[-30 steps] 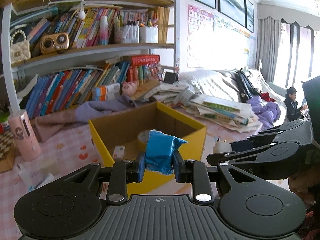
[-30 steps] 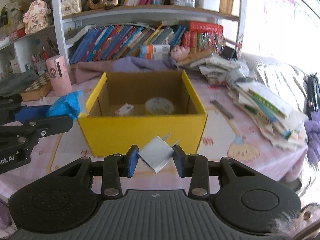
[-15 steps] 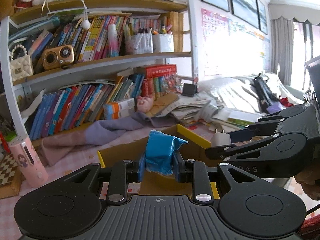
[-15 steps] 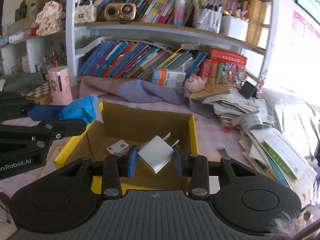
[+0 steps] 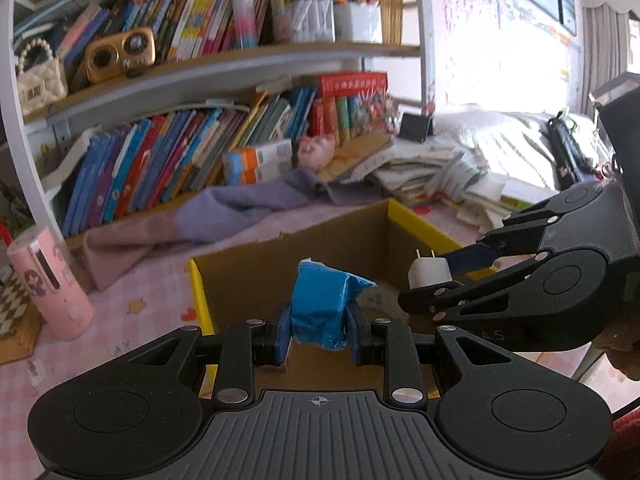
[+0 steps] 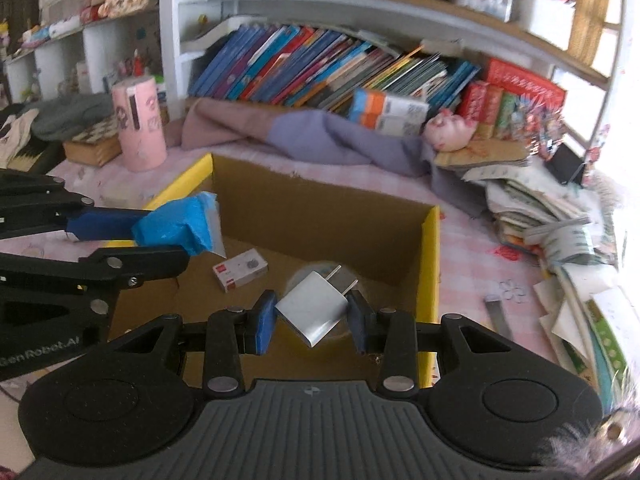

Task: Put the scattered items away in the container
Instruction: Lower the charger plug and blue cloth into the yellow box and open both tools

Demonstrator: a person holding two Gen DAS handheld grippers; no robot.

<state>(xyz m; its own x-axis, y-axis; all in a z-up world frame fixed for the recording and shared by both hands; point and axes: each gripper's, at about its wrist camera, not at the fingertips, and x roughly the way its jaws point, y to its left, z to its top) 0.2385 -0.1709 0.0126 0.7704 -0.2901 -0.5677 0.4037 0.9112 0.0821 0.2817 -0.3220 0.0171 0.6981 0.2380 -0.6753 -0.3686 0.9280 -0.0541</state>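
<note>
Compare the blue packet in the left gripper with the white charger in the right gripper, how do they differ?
The blue packet is soft, crinkled wrapping; the white charger is a hard, smooth block with two metal prongs. The packet stands roughly upright; the charger sits tilted, prongs pointing up and away. Both are clamped over the yellow box.

Daylight enters from your right: the window wall (image 5: 516,60) at upper right of the left wrist view is blown out white, and the right edge of the right wrist view likewise. Bookshelf (image 6: 360,52) bows with fisheye curvature; corners vignette black. Slight motion blur softens both frames. Shadows are soft and weak.
</note>
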